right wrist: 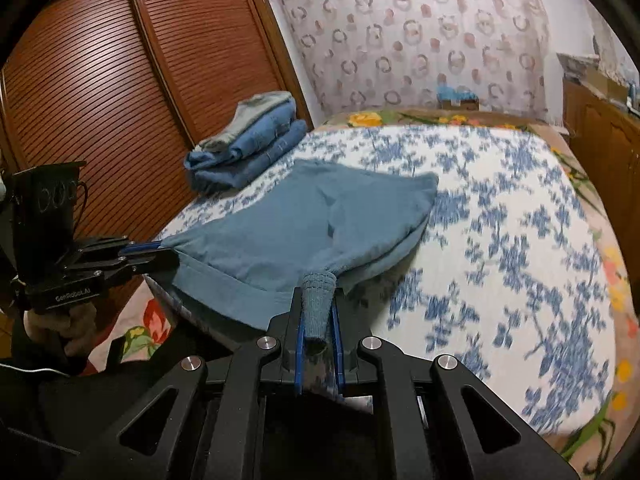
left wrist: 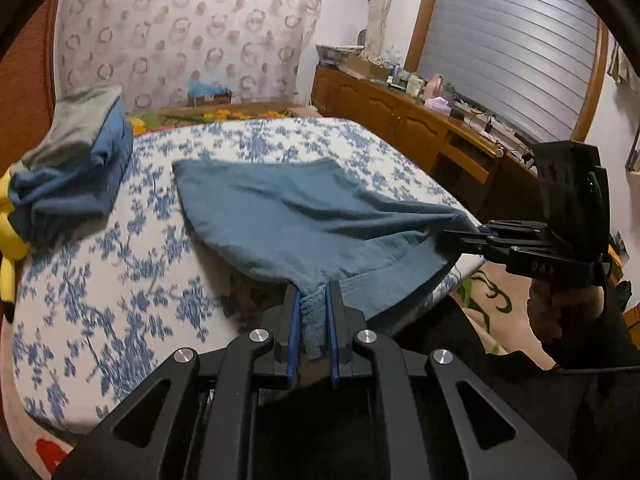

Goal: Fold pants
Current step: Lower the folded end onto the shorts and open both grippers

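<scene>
Blue-grey pants [left wrist: 304, 216] lie doubled over on the blue-flowered bed [left wrist: 120, 272], near its front edge. My left gripper [left wrist: 314, 300] is shut on a ribbed cuff of the pants at the near side. It also shows in the right wrist view [right wrist: 160, 254], gripping the left corner. My right gripper [right wrist: 318, 296] is shut on the other ribbed cuff of the pants [right wrist: 312, 220]. It shows in the left wrist view [left wrist: 460, 236], at the right corner. The cloth is stretched between both grippers and lifted slightly at the near edge.
A stack of folded blue and grey clothes [left wrist: 76, 160] sits at the bed's far left, also in the right wrist view [right wrist: 248, 136]. A yellow plush toy [left wrist: 8, 248] lies beside it. A wooden wardrobe [right wrist: 100, 80] stands left, a cluttered sideboard [left wrist: 420, 116] right.
</scene>
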{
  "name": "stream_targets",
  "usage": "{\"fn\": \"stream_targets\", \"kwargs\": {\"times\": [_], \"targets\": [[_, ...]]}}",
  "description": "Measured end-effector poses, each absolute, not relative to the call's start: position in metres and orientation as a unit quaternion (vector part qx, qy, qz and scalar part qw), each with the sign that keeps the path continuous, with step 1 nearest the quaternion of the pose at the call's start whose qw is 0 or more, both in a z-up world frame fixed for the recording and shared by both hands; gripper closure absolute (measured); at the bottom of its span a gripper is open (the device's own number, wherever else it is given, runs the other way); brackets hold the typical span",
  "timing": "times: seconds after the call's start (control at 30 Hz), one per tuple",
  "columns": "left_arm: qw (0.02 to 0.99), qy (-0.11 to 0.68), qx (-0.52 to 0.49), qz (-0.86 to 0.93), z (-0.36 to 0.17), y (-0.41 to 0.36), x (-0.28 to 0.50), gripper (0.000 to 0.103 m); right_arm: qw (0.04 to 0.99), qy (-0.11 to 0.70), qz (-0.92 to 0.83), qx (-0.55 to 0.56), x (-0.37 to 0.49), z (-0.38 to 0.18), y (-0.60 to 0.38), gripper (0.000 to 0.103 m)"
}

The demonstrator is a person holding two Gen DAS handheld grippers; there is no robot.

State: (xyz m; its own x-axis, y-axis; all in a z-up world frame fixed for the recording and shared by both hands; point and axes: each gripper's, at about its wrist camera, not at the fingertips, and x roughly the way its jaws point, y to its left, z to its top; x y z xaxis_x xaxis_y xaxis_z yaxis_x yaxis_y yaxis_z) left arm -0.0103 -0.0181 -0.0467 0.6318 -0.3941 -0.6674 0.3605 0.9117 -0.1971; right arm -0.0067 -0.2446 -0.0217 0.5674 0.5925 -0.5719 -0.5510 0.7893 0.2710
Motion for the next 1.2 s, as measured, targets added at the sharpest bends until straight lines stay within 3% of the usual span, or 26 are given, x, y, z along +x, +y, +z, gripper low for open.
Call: {"fn": "stream_targets", "kwargs": {"times": [0.57,0.9,1.03,1.1,1.17,1.2], "targets": [[0.927,0.34,0.002,-0.16,-0.024,-0.008,0.089,0.09,0.902,0.3,0.299,0.077,0.093,-0.005,-0.223,0.092],[0.918,0.371,-0.003,-0.139,-0.051,-0.008,0.13,0.09,0.904,0.322,0.277,0.041,0.132,-0.023,-0.191,0.092],[0.916,0.376,-0.007,-0.135,-0.057,-0.005,0.131,0.079,0.906,0.323,0.273,0.033,0.133,-0.022,-0.189,0.087],[0.918,0.374,-0.007,-0.133,-0.056,-0.002,0.128,0.066,0.906,0.32,0.273,0.038,0.132,-0.02,-0.192,0.082],[0.922,0.364,-0.01,-0.132,-0.053,0.001,0.123,0.046,0.908,0.315,0.273,0.04,0.131,-0.018,-0.196,0.074],[0.924,0.36,-0.01,-0.131,-0.052,0.003,0.121,0.042,0.909,0.312,0.273,0.04,0.129,-0.017,-0.199,0.069]]}}
